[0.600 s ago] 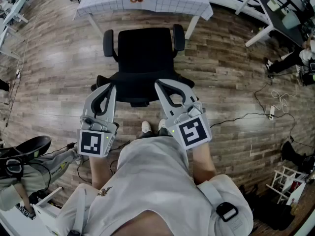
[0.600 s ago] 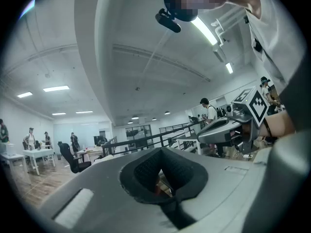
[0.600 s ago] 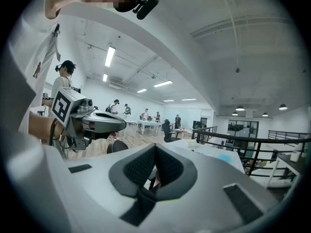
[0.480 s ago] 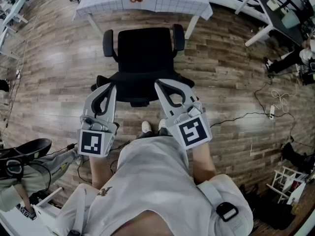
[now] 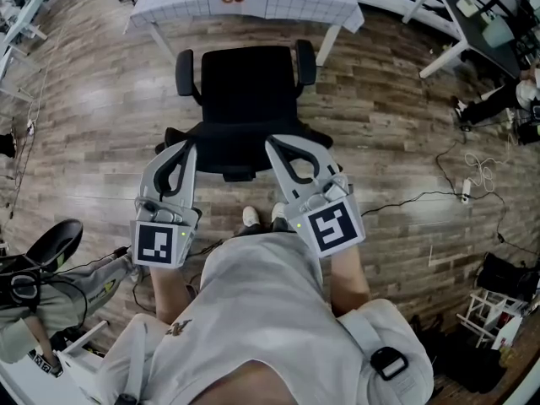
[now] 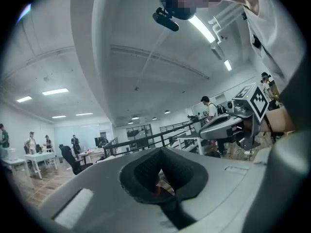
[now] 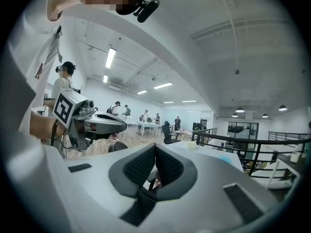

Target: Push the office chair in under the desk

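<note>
Wood-plank flooring (image 5: 396, 142) fills the head view, with a desk (image 5: 181, 7) under a white checked cloth along the upper edge. A black office chair (image 5: 249, 91) stands in the middle, facing the desk. The front of its seat lies just short of the cloth's near edge and between the desk's two near legs, so the chair is not yet under the desk. Its two armrests flank the seat, and its backrest is the part nearest the person. The person, in a pale shirt, stands directly behind the chair, with white shoes (image 5: 251, 218) showing just behind its base. Both arms are held forward side by side. The left gripper (image 5: 187, 148) lies over the left end of the backrest's top edge and the right gripper (image 5: 274, 146) over the right end. Whether either tip presses on the backrest cannot be told from above. In each gripper view the two dark ribbed pads meet with nothing between them, so the jaws of both are pressed together and empty. A thin dark cable (image 5: 413, 199) trails across the floor on the right, well apart from the chair.
</note>
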Demonstrator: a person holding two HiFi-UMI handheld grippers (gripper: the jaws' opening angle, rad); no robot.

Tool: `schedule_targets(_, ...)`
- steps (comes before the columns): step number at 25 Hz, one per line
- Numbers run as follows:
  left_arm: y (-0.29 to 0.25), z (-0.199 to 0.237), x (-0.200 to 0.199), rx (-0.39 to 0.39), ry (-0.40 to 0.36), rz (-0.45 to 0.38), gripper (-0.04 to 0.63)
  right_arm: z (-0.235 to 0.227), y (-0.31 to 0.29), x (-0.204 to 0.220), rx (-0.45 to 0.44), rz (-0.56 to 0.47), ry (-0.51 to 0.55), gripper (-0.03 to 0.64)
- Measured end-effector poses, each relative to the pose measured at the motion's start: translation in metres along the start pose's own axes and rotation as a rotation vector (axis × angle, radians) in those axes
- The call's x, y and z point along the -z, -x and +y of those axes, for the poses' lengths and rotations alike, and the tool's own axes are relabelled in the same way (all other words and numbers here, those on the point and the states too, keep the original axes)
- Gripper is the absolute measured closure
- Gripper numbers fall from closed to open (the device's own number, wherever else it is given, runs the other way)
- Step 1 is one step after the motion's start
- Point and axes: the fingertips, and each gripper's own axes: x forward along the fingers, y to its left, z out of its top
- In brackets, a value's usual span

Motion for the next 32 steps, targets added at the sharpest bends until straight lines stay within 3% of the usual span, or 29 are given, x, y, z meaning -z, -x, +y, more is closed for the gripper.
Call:
schedule_targets(6,0.006,0.002,0.001,0.023,-0.033,0.008,0.568,-0.003,0.003,-0.001,-0.001,0.004,0.037,0.609)
schedule_targets(11,0.012,-0.004,-0.001,0.074,-0.094,0.005,0.499,0.003,0.007,0.000,-0.050,0.016,0.075,0.542)
schedule_targets(13,0.014,-0.009,-0.002,0.105,-0.122,0.005,0.462,0.008,0.007,0.001,-0.082,0.025,0.106,0.469)
schedule_targets(15,0.015,-0.013,-0.002,0.138,-0.149,0.012,0.437,0.011,0.007,0.001,-0.105,0.031,0.134,0.466)
schedule_targets(17,0.015,-0.017,-0.001,0.167,-0.166,0.019,0.425,0.014,0.006,0.003,-0.130,0.042,0.152,0.416)
schedule_targets(24,0.020,-0.031,0.006,0.266,-0.212,0.035,0.328,0.026,0.008,0.013,-0.211,0.081,0.208,0.379)
schedule_targets(26,0.020,-0.035,0.011,0.292,-0.222,0.054,0.304,0.032,0.009,0.019,-0.246,0.105,0.228,0.326)
schedule_targets(32,0.012,-0.040,0.039,0.310,-0.239,0.170,0.249,0.040,0.003,0.034,-0.309,0.148,0.272,0.288)
